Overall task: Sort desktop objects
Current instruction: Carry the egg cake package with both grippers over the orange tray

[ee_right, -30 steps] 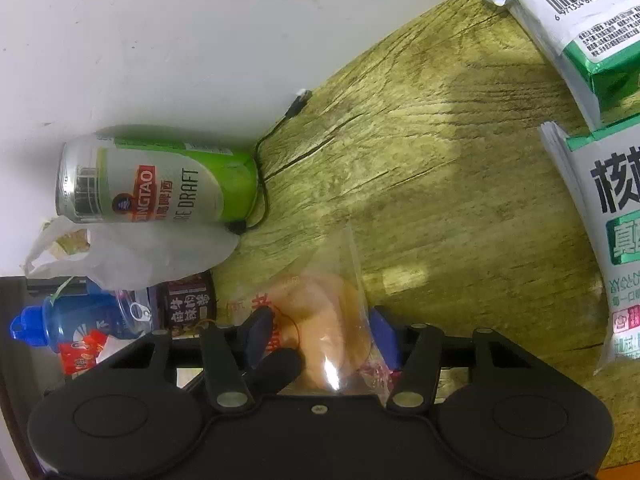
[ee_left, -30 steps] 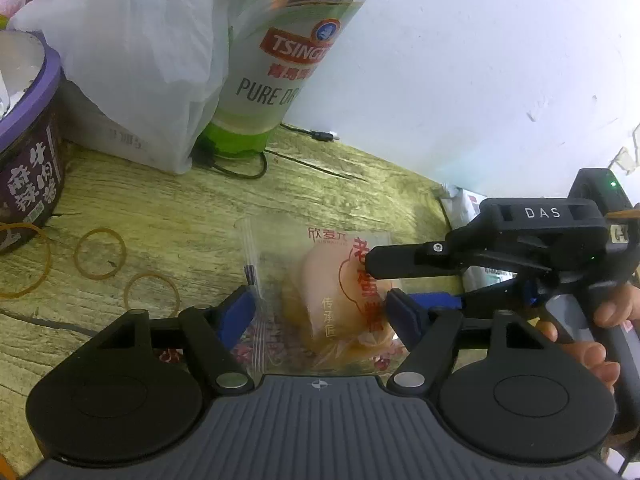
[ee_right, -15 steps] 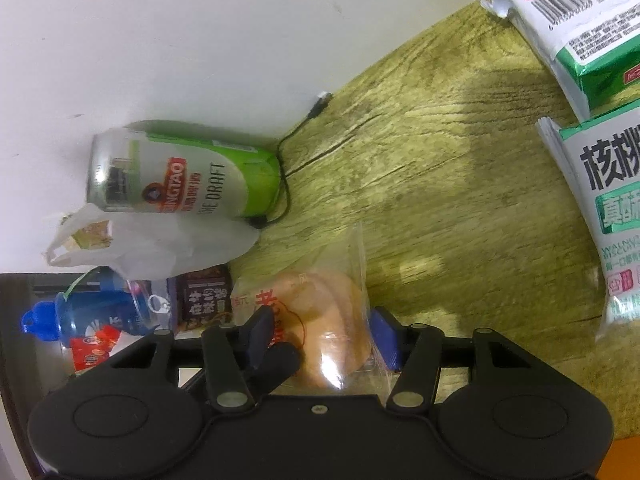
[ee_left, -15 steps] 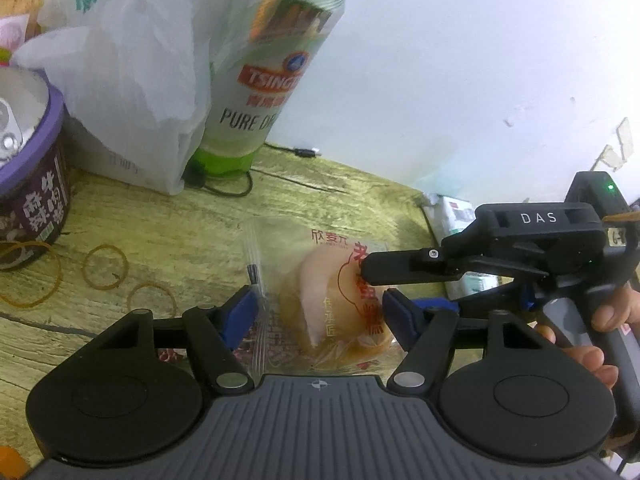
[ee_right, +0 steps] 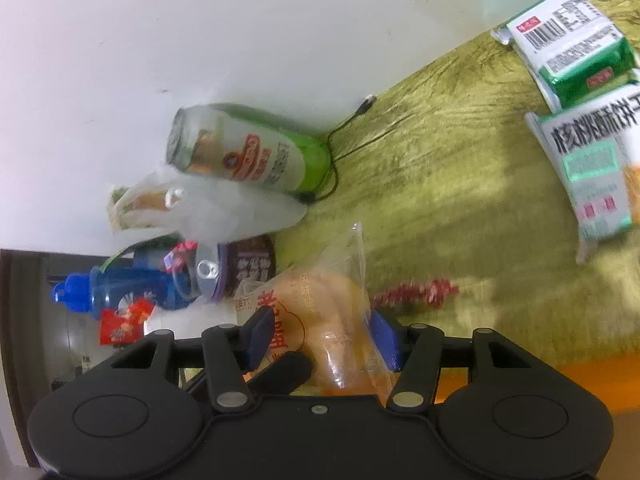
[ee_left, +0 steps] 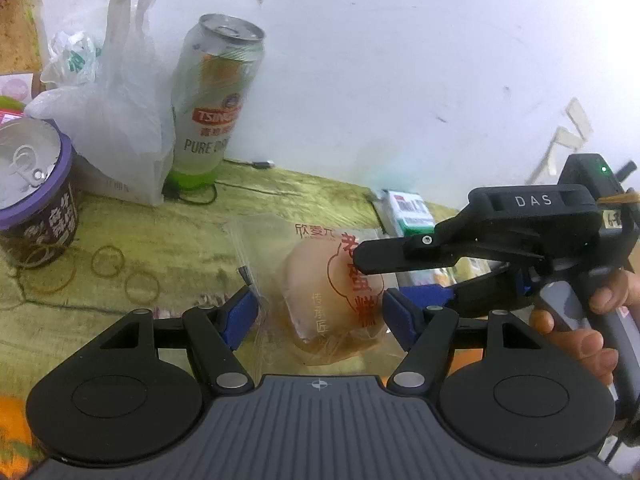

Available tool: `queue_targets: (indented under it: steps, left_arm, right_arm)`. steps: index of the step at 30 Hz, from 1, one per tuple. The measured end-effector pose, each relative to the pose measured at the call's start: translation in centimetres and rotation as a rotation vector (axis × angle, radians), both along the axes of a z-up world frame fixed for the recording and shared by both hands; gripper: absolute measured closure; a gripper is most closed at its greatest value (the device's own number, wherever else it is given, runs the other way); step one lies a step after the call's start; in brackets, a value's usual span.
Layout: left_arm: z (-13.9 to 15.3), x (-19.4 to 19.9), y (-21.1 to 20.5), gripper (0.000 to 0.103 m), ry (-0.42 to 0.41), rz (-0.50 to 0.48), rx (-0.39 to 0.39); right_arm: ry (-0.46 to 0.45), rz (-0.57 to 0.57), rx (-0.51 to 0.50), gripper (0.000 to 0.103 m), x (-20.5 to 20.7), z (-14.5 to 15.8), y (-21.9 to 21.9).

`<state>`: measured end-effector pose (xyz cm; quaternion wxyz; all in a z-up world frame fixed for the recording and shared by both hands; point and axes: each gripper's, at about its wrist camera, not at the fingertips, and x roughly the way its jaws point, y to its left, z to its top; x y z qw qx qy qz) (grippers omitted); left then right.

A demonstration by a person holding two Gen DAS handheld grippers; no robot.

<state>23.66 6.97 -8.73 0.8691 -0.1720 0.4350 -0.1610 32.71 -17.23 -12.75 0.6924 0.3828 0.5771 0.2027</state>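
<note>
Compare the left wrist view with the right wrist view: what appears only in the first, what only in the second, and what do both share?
Only the left wrist view shows the rubber bands on the table and the right hand holding its gripper's handle. Only the right wrist view shows the blue bottle and a large biscuit packet. Both show the cake packet, the beer can, the white plastic bag and the purple tub.

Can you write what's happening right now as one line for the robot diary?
step: lifting cake packet | right gripper: shut on packet | left gripper: open around it | beer can: upright behind
</note>
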Motion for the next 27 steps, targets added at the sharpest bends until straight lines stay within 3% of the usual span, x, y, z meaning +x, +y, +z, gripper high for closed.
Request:
queue_targets:
  steps: [13,27]
  left_arm:
    - [2.3,-6.8,-2.4,0.034,0.027,-0.07,0.041]
    - [-1.6,-13.0,-4.8,0.034,0.186,-0.148,0.068]
  right_arm:
    - [0.004,0.032,0.031,0.05,-7.3,2.1,-1.0]
    - [0.128,0.076,0.013,0.05,-14.9,-1.8,-1.8]
